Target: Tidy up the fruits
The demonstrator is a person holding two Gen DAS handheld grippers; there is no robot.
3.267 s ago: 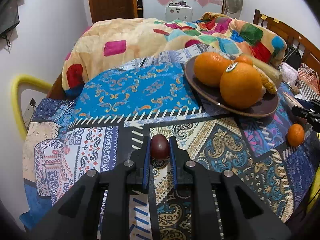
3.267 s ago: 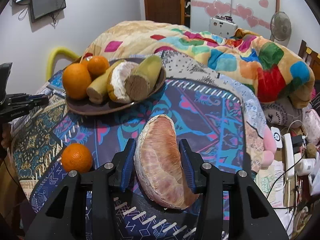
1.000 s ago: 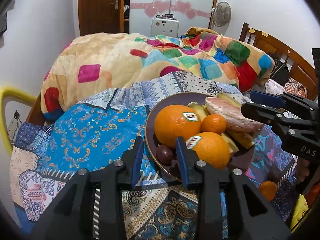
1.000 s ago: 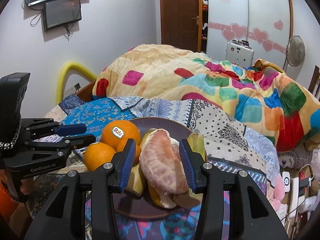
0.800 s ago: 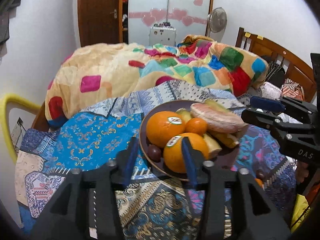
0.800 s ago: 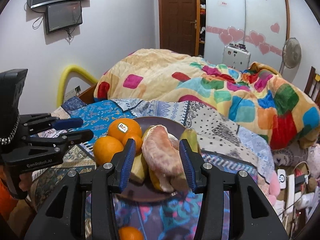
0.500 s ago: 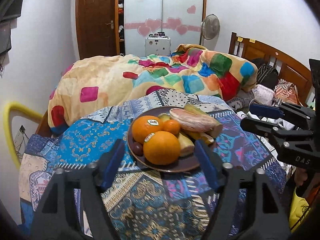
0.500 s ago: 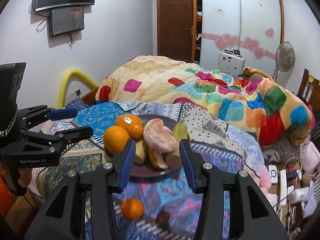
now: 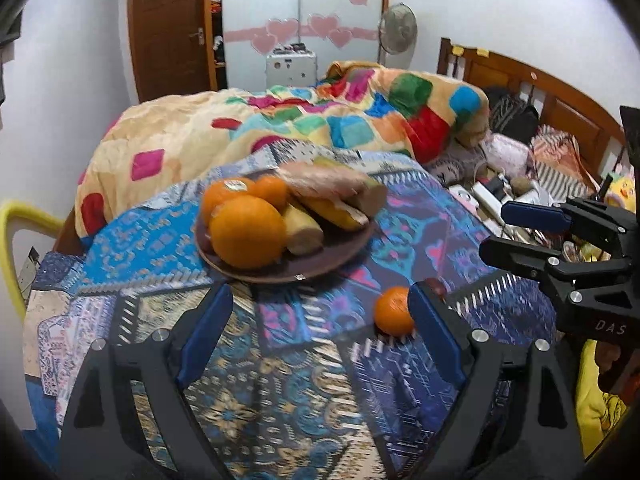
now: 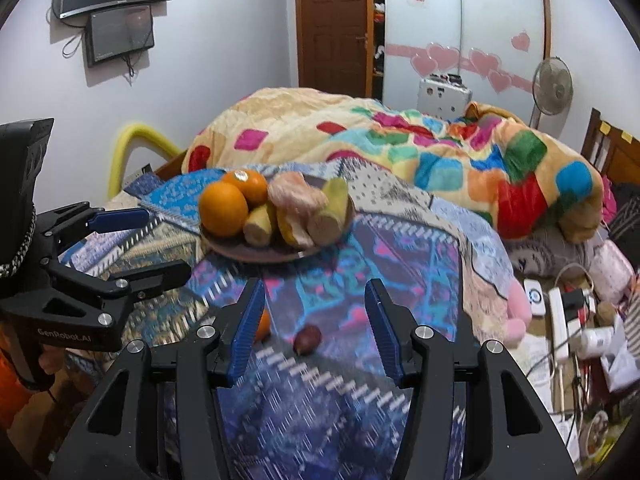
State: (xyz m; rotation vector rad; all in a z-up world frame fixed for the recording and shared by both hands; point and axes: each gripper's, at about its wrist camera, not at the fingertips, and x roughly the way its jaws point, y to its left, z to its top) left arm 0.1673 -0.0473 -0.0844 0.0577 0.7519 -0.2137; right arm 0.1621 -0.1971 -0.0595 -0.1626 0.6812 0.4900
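A brown plate on the patterned cloth holds two large oranges, a small orange, banana pieces and a peeled pomelo segment. A small loose orange lies on the cloth nearer to me, partly behind my left finger. A dark plum-like fruit lies beside it. My left gripper is open and empty, pulled back from the plate. My right gripper is open and empty, above the dark fruit.
The cloth-covered table stands against a bed with a colourful quilt. A yellow padded rail is at the left. Clutter with a power strip and cables lies to the right.
Both grippers let go of their fruit on the plate, opened wide and drew back. The plum and pomelo segment now lie on the plate; the loose orange and dark fruit came into view.
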